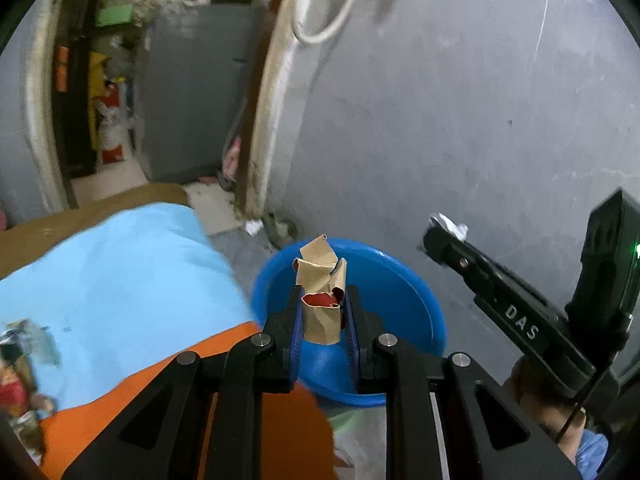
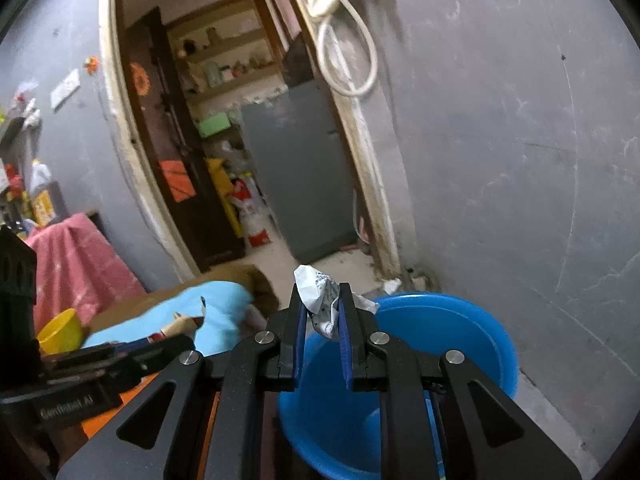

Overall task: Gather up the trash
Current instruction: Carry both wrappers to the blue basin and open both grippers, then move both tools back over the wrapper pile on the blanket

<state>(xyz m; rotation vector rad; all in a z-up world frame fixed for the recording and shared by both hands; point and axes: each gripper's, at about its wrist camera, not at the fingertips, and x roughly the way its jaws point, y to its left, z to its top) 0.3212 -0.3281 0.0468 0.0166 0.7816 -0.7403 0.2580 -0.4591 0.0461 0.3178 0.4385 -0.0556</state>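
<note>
Brown crumpled paper wrapper (image 1: 320, 300) (red inside) in left claw (image 1: 323, 312).

Dim, flat light; motion blur, fisheye-bent edges.

White capitals "DAS" stand along the black arm of the right tool (image 1: 440, 232), seen in the left wrist view. Pale lettering on the black body of the left tool (image 2: 176, 330), at the lower left of the right wrist view, appears to read "GenRobot.AI", though blur leaves the spelling uncertain. Print on the crumpled white paper (image 2: 320, 300) and on the distant bottles and packets is too small or blurred to read
</note>
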